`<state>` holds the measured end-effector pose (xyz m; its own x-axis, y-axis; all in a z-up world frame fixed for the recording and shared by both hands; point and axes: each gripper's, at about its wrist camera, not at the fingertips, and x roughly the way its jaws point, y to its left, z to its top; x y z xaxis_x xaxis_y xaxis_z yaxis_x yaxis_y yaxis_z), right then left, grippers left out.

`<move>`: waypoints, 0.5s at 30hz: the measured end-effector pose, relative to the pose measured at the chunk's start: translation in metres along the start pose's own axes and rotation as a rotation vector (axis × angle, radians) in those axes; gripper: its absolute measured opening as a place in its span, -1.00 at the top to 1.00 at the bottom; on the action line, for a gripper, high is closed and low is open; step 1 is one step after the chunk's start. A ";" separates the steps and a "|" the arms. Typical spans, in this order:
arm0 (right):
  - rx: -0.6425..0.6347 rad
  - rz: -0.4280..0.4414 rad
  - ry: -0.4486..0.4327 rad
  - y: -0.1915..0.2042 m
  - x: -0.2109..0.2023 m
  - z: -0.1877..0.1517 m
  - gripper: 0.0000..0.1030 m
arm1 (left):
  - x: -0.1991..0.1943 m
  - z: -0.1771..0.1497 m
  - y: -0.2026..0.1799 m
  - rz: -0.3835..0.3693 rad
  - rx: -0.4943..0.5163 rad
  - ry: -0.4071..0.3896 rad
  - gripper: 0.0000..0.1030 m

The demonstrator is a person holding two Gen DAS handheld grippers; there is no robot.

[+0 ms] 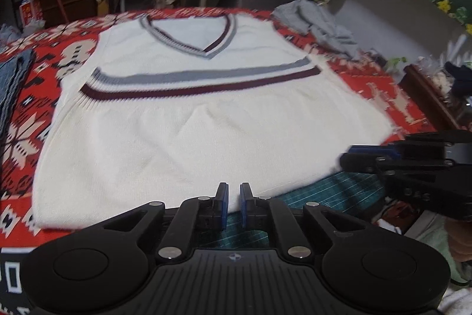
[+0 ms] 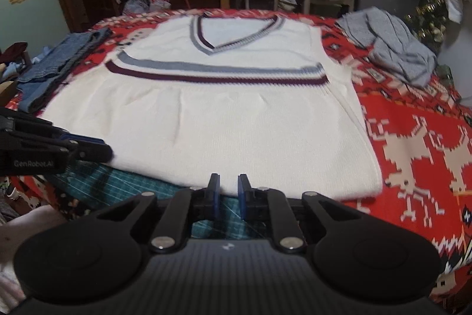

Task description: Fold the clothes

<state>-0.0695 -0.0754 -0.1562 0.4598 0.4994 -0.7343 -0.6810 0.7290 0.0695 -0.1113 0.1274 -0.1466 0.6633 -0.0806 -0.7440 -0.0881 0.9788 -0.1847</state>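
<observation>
Left wrist view: white knit vest (image 1: pixel 206 114) spread flat, neck far, on red patterned table (image 1: pixel 368 84); left claw (image 1: pixel 234 192) pinching its near hem. No fold made yet.

Right wrist view: right claw (image 2: pixel 225 185) likewise pinching the hem; jeans (image 2: pixel 56 70) and grey garment (image 2: pixel 392 49) wait.

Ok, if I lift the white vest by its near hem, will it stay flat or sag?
The white vest is probably floppy: soft knit with shallow wrinkles, so it should sag between both held points. Likely light, being sleeveless. On the red patterned cloth it may drag rather than slide.
</observation>
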 end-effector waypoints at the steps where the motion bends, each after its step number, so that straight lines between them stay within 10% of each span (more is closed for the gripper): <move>1: -0.012 0.013 -0.011 0.005 0.001 0.005 0.74 | 0.001 0.003 -0.003 -0.016 0.009 -0.006 0.85; 15: -0.081 0.064 0.034 0.033 0.024 0.000 0.90 | 0.018 -0.002 -0.014 -0.065 0.072 0.047 0.91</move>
<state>-0.0806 -0.0394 -0.1720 0.3950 0.5264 -0.7529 -0.7529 0.6551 0.0629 -0.0991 0.1123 -0.1586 0.6305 -0.1516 -0.7612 0.0089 0.9821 -0.1882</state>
